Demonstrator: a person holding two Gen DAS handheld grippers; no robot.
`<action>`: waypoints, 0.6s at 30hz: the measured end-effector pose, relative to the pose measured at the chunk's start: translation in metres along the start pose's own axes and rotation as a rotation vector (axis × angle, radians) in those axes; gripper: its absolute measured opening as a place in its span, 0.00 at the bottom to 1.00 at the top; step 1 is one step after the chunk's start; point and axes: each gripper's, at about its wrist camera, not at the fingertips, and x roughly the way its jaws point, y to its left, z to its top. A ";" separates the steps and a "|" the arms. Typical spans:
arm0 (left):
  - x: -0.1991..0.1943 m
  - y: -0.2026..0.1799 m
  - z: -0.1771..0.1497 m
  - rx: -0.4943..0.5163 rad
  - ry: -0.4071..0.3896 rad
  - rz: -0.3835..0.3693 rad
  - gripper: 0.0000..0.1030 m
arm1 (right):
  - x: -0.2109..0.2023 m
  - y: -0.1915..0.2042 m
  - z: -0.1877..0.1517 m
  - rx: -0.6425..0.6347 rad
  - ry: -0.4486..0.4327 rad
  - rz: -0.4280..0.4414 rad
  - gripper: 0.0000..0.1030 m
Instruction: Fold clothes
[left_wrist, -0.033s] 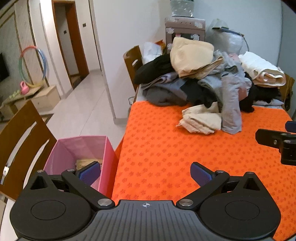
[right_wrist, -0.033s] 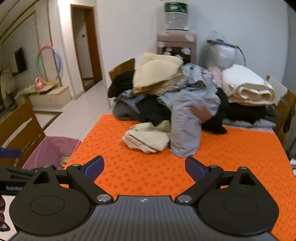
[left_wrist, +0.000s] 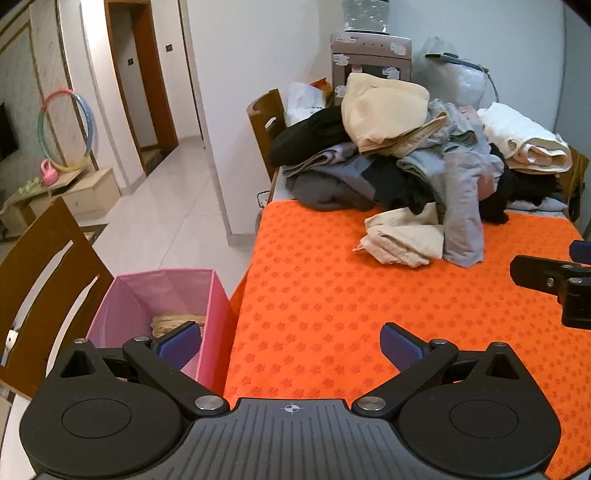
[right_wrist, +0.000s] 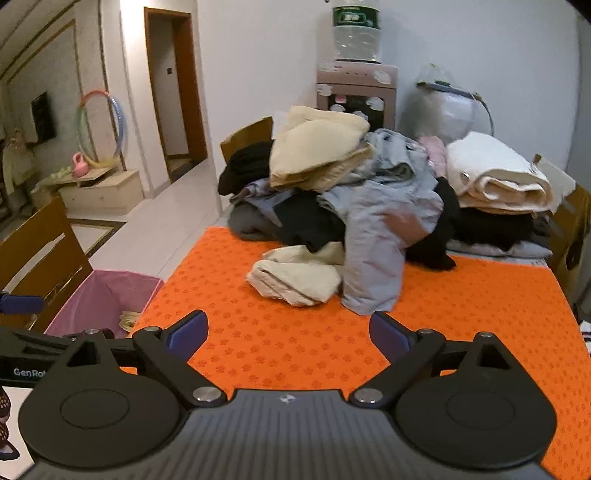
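Both sets of jaws are standing spread wide and gripping nothing: our left gripper (left_wrist: 290, 347) is hanging over the near left corner of the orange mat (left_wrist: 332, 314), with one blue pad out past the table edge above the pink bin (left_wrist: 218, 295), and our right gripper (right_wrist: 288, 330) is facing the middle of the mat.

We are judging this to be the picking step, with no garment yet in hand. The clothes pile (right_wrist: 351, 199) is sitting at the far end of the table, well apart from both grippers, and a wide stretch of mat is lying between us and it. Spilling forward from the pile are a crumpled cream garment (right_wrist: 295, 277) and, touching it on the right, a grey garment (right_wrist: 373, 266) draping down onto the mat (these two look the easiest to pull free). A folded yellowish item (left_wrist: 173, 319) is lying in the bin, so some of the work may already be done.

Next we are expecting to reach forward, close on an edge of one of those front pieces, and drag it onto the open mat without bringing the stack down with it.

Both grippers are being held low and roughly level, side by side, pointing toward the pile; the right one's tip is showing at the right edge of the left wrist view.
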 end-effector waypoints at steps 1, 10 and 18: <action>-0.002 0.000 0.000 -0.003 -0.012 -0.003 1.00 | 0.000 0.000 -0.001 0.016 -0.001 0.001 0.94; 0.009 0.007 0.013 -0.057 0.042 -0.060 0.99 | 0.010 0.004 0.009 0.065 0.054 0.054 0.94; 0.020 -0.005 0.026 -0.012 0.044 -0.064 0.87 | 0.017 0.000 0.011 0.057 0.045 0.052 0.94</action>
